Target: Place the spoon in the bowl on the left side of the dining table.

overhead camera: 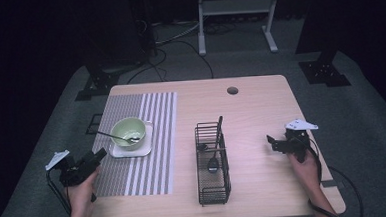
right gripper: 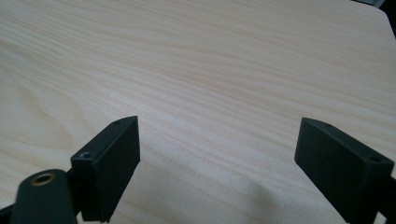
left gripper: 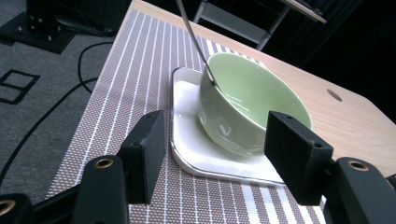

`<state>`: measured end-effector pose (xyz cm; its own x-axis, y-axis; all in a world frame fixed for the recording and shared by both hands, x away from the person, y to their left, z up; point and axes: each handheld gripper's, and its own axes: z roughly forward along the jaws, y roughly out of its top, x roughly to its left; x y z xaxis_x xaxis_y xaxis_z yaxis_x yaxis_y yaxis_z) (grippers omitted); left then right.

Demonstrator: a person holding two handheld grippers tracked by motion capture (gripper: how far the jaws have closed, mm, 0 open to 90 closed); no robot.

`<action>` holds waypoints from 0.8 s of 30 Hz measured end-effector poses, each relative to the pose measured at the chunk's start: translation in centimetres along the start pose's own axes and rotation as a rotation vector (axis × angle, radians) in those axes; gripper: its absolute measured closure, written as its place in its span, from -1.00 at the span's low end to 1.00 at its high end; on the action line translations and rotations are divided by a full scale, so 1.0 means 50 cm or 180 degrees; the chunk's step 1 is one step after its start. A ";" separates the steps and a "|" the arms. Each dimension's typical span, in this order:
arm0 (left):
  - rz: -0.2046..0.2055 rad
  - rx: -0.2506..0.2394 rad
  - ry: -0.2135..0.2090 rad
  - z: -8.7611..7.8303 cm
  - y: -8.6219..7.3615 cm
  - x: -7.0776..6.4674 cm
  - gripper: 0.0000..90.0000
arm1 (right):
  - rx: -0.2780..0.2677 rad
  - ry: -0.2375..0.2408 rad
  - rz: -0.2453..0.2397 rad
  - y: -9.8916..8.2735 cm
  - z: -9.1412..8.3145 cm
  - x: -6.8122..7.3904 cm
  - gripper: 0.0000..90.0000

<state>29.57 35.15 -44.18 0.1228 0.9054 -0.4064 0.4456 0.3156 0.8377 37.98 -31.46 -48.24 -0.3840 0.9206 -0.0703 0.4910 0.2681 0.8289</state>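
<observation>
From the high view, the spoon (overhead camera: 118, 137) near my left gripper (overhead camera: 99, 154) lies with its bowl end inside the green bowl (overhead camera: 128, 130) and its handle running out over the rim toward the left edge of the table, long axis roughly across the striped placemat (overhead camera: 149, 171). I count one bowl, one white square plate (overhead camera: 145, 150) under it, one wire basket (overhead camera: 214, 187) at the table's middle, and what looks like a second, dark spoon (overhead camera: 215, 150) standing in that basket, though it is small here and I may be misreading it. My left hand (overhead camera: 82, 192) holds its gripper low at the mat's near-left corner, aimed at the bowl. My right hand (overhead camera: 304, 166) rests its gripper (overhead camera: 271, 142) on bare wood (overhead camera: 261, 110), well apart from the basket, pointing left.

In the left gripper view, my jaws stand apart with nothing between the pads; the bowl (left gripper: 252, 105) sits just beyond them on the plate (left gripper: 187, 140), and the spoon handle (left gripper: 194, 39) rises up and away from the rim.

In the right gripper view, my jaws are wide apart over plain tabletop (right gripper: 210, 70), gripping nothing.
</observation>
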 end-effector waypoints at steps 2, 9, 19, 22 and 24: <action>0.0007 0.0011 -0.0015 0.000 -0.002 -0.003 -0.19 | 0.0001 0.0002 -0.0008 0.000 0.000 0.000 -0.71; 0.0048 0.0071 -0.0040 0.000 -0.006 -0.012 -0.29 | 0.0001 0.0003 -0.0002 0.000 0.000 0.000 -0.71; 0.0127 0.0086 -0.0113 0.000 -0.010 -0.029 -0.39 | -0.0003 0.0000 0.0005 0.000 0.000 0.000 -0.71; 0.0155 0.0089 -0.0107 0.001 -0.013 -0.033 -0.43 | -0.0005 -0.0004 0.0002 0.000 0.000 0.000 -0.71; 0.0146 0.0103 -0.0113 0.001 -0.015 -0.036 -0.46 | -0.0007 -0.0008 0.0002 0.000 -0.001 0.000 -0.71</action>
<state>29.06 33.28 -44.10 0.1749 0.9079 -0.3810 0.4672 0.2641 0.8438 37.95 -31.46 -48.24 -0.3819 0.9215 -0.0712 0.4895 0.2670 0.8302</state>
